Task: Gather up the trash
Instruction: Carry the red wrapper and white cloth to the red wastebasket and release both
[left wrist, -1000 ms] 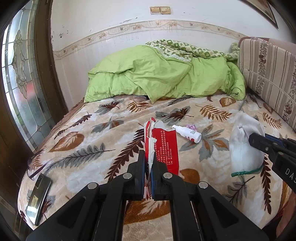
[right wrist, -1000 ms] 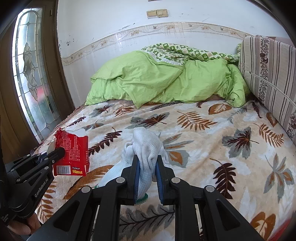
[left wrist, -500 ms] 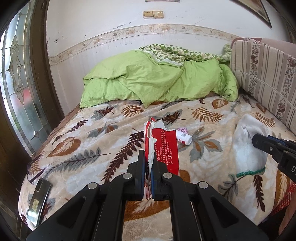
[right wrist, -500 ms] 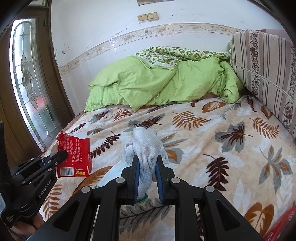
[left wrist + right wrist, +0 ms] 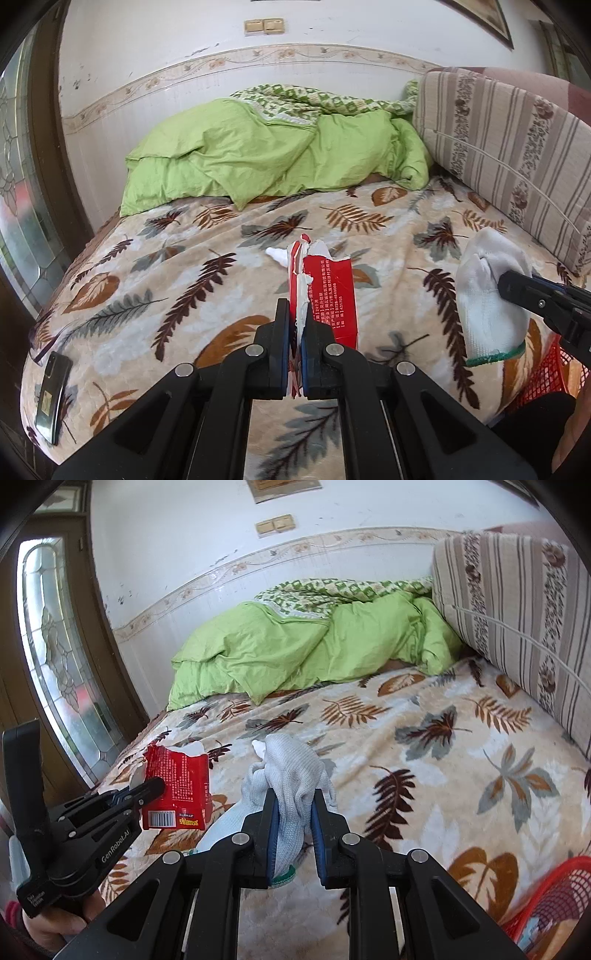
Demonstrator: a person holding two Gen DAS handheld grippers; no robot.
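The left claw [image 5: 299, 332] is matte black plastic with blue pads [image 5: 283, 354] lining its fingers and round silver screws on the angular arms. The right claw [image 5: 294, 821] is built alike. White lettering (GenRoboAI) marks the left claw's side, and bare skin of a hand [image 5: 55, 921] shows beneath it.

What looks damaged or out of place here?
The red packet in the left gripper has a ragged, torn-open top. A phone lies right at the bed's front-left corner, near the edge of the leaf blanket.
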